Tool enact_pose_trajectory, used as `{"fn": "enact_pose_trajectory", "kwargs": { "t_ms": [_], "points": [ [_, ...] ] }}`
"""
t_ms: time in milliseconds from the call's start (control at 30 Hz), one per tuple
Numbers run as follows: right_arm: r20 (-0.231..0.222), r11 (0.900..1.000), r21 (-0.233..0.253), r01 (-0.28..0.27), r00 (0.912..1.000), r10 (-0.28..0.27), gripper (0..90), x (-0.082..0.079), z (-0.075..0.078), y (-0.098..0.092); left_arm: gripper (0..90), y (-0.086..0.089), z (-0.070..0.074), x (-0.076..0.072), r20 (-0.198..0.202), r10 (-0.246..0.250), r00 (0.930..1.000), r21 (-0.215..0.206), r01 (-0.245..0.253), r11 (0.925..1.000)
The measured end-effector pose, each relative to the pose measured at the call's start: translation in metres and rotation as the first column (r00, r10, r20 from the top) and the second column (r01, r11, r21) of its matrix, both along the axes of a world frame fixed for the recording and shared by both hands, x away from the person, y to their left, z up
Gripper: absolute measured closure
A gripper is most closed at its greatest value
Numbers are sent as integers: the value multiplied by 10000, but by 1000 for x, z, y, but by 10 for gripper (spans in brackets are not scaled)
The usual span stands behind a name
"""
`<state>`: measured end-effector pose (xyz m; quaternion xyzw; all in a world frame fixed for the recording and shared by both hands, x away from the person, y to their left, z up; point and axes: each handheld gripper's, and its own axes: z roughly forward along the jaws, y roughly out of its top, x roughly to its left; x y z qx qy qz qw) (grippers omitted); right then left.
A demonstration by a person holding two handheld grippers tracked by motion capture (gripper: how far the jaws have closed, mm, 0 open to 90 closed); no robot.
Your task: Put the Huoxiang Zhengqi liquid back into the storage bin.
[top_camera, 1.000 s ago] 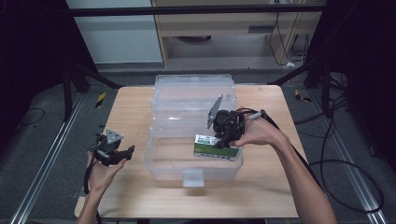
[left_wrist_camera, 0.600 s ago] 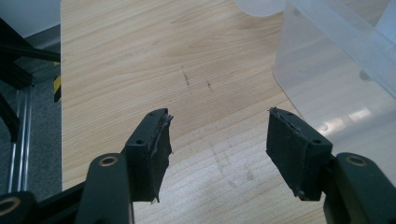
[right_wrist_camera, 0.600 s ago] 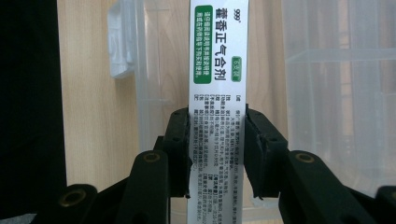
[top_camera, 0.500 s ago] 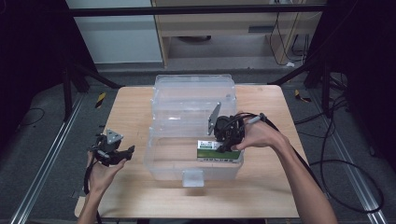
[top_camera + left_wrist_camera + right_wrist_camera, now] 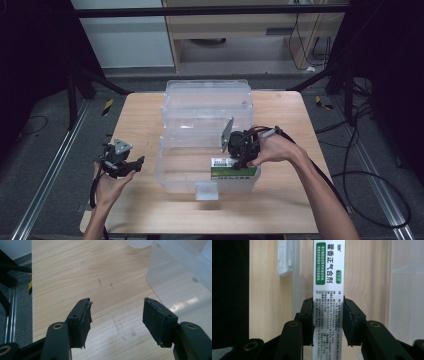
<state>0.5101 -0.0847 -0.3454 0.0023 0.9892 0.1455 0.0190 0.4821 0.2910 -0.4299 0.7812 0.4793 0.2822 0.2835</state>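
A white and green medicine box point(image 5: 231, 167) point(image 5: 328, 290) with printed text is clamped edge-on between the jaws of my right gripper point(image 5: 239, 159) point(image 5: 327, 320). In the high view it sits at the front right of a clear plastic bin point(image 5: 172, 170), at rim height. My left gripper point(image 5: 131, 165) point(image 5: 116, 317) hovers over the wooden table point(image 5: 135, 120) left of the bin, open, with nothing between its pads. The bin's clear wall point(image 5: 180, 282) shows at the right of the left gripper view.
The bin's hinged lid point(image 5: 207, 100) lies open behind it toward the table's far edge. A latch tab point(image 5: 206, 190) sticks out of the bin's front. Cables point(image 5: 360, 200) trail on the floor at the right. Metal rails point(image 5: 45, 175) run along the floor at the left.
My right gripper has carried the box slightly left and lower, toward the bin's front right corner. The left gripper has stayed in place.
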Motion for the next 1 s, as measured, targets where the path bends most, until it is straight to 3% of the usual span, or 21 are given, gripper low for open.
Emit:
{"fn": "enact_pose_trajectory", "kwargs": {
  "t_ms": [1000],
  "points": [
    [192, 9992, -405, -74, 9998, 82, 636, -3, -33, 6, 391, -1, 0, 0, -7, -35, 10000, 30, 35, 10000]
  ]
}}
